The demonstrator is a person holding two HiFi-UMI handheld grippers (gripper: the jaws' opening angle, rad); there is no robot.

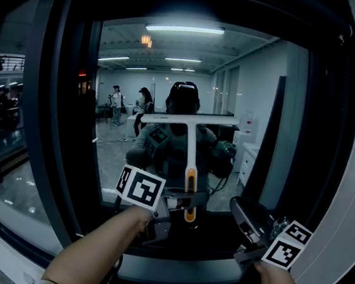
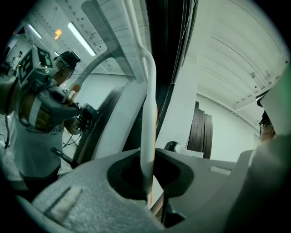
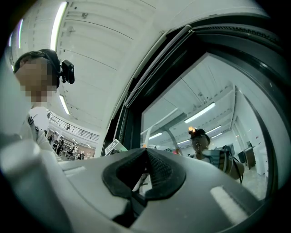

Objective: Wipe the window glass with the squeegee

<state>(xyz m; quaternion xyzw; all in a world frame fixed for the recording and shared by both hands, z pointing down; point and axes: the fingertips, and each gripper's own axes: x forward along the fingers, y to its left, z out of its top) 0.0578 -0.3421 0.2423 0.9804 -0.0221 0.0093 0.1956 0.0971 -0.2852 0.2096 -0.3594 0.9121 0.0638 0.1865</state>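
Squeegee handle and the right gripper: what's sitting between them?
Nothing. In the head view, only bare window glass and dark frame separate the squeegee handle from the right gripper.

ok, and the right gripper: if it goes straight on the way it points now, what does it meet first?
Most likely the window glass. The right gripper, closed on nothing, points up at the pane just right of the dark frame post, and nothing shows in between. Depth is unclear, so it could clip the post instead.
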